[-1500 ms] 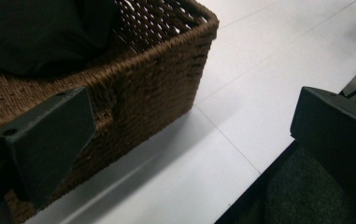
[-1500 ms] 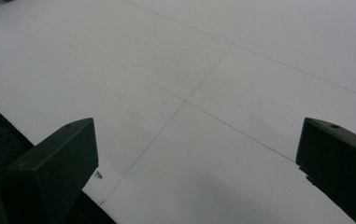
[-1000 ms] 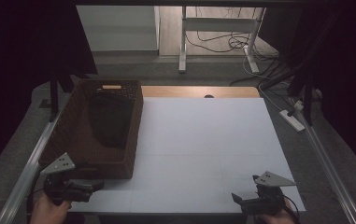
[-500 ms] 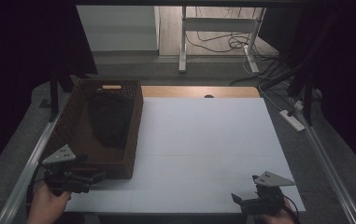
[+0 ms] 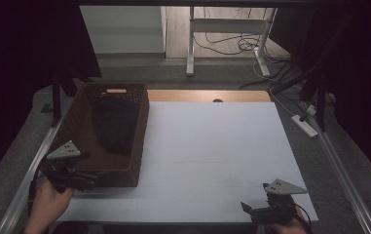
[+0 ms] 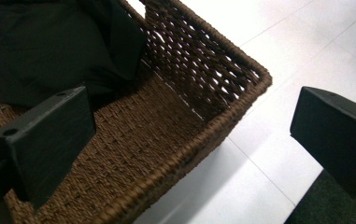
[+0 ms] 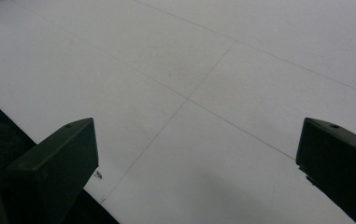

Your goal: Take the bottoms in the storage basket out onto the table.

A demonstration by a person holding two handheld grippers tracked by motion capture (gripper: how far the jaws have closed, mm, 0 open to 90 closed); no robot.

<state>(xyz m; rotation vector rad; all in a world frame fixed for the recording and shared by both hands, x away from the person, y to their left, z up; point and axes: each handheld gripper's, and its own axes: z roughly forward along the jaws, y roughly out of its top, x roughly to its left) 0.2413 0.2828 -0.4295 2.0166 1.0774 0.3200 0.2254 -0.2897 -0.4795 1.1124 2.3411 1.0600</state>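
Both claws gape: left claw (image 5: 95,179) straddles the wicker basket (image 5: 124,176) corner near dark cloth (image 5: 114,126); right claw (image 5: 252,210) over bare table (image 5: 212,146).

Brown wicker basket (image 5: 76,134) holding dark cloth (image 5: 114,126), left of frame; left gripper (image 5: 95,179) at its near corner; right gripper (image 5: 251,209) lower right.

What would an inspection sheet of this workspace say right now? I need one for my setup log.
Surface: white table, wooden strip at its far edge.
Job's things: brown wicker basket at table's left, dark cloth inside.
Clutter: nothing seen.
Grippers: left gripper open at the basket's near corner, one jaw over the inside, one outside; right gripper open, low over the table's near right edge.
Cables: loose cables on the floor beyond; power strip at right.
Surroundings: dark curtains, grey floor, white stand behind.
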